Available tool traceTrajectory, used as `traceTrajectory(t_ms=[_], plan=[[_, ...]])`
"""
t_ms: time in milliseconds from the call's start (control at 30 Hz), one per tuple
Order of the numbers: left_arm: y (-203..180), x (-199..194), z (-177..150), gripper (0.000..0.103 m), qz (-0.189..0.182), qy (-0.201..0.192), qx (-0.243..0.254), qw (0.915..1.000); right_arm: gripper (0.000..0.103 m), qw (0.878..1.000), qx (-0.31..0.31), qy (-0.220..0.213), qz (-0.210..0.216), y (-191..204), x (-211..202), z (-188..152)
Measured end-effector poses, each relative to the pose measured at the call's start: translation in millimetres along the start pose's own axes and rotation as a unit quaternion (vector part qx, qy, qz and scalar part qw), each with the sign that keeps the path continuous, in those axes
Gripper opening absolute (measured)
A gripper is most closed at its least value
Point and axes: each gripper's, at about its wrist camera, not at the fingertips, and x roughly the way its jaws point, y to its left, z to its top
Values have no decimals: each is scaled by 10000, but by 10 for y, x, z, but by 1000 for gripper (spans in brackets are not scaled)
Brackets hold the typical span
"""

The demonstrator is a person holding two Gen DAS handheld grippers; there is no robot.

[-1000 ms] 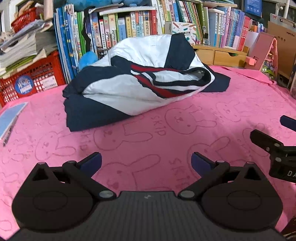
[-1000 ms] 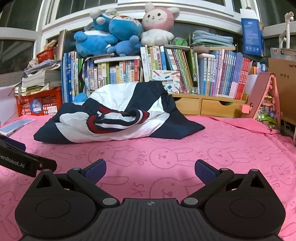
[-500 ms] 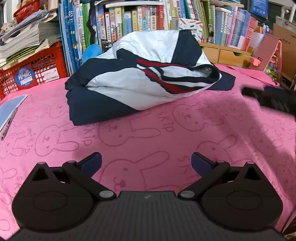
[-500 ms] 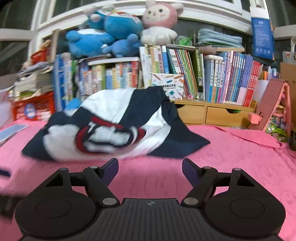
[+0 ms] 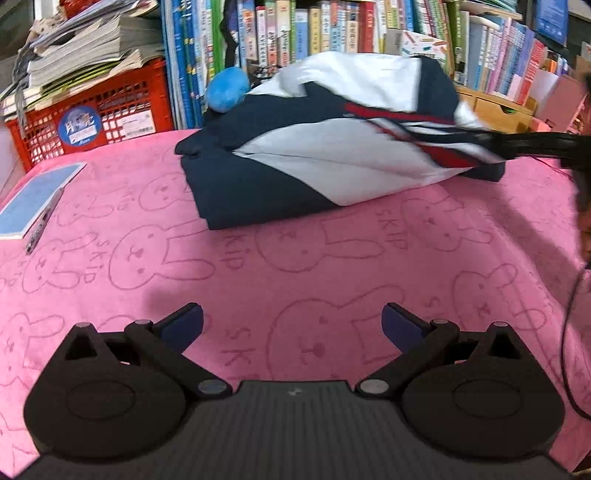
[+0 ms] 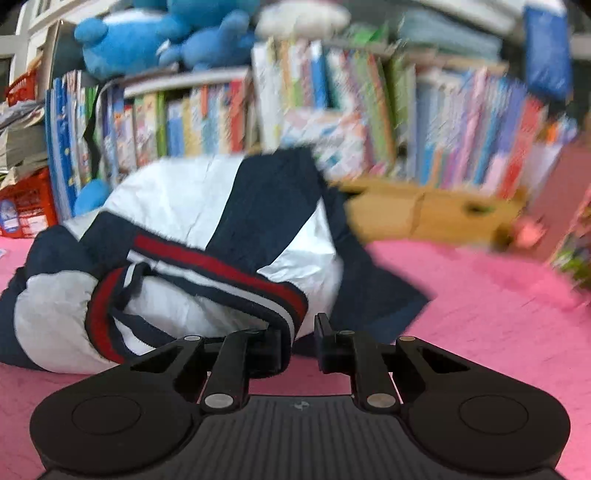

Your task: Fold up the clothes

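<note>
A navy, white and red jacket [image 5: 332, 147] lies bunched on the pink bunny-print cloth [image 5: 295, 266], in front of the bookshelf. My left gripper [image 5: 291, 326] is open and empty, low over the cloth, well short of the jacket. In the right wrist view the jacket [image 6: 184, 258] fills the middle. My right gripper [image 6: 301, 343] has its jaws nearly closed at the jacket's red-striped collar edge; whether fabric is pinched is unclear. The right gripper also shows blurred in the left wrist view [image 5: 535, 142], at the jacket's right end.
A bookshelf [image 5: 332, 33] runs along the back. A red crate [image 5: 92, 114] with stacked papers stands back left. A blue notebook [image 5: 37, 199] and a pen lie on the cloth's left edge. Wooden drawers [image 6: 424, 214] stand back right. Plush toys [image 6: 147, 40] sit atop the books.
My right gripper has moved forward to the jacket's collar and its jaws have narrowed from wide open to nearly closed. My left gripper has moved closer to the jacket, still open.
</note>
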Motion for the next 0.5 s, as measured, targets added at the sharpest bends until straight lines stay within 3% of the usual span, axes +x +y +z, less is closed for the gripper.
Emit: traceTrajectory(t_ms=[200,300,367,400,433,500], plan=[[1,-18,-10,103,-94,-64,-70,9999,13,9960,655,-603,-71,-505,-757,-164],[-11,-23,0,103,-78,-109,-56,9999,13,9908,929,-910,-362,-810,-1209,-391],[-17,-15,6,103,-68,-117,-75,9999,19,9902,996,-756,-627,-968,-1342,-548],[-20,-9,8,103,-69,-116,-86,9999,26,9922,863,-563,-707,-1006,-1339,-616],[-25,-6,6,103,-65,-113,-91,9999,41,9938,767,-403,-698,-1015,-1326,-681],[-41,-4,-5,103,-48,-104,-87,9999,53,9960,651,-236,-572,-1001,-1330,-790]])
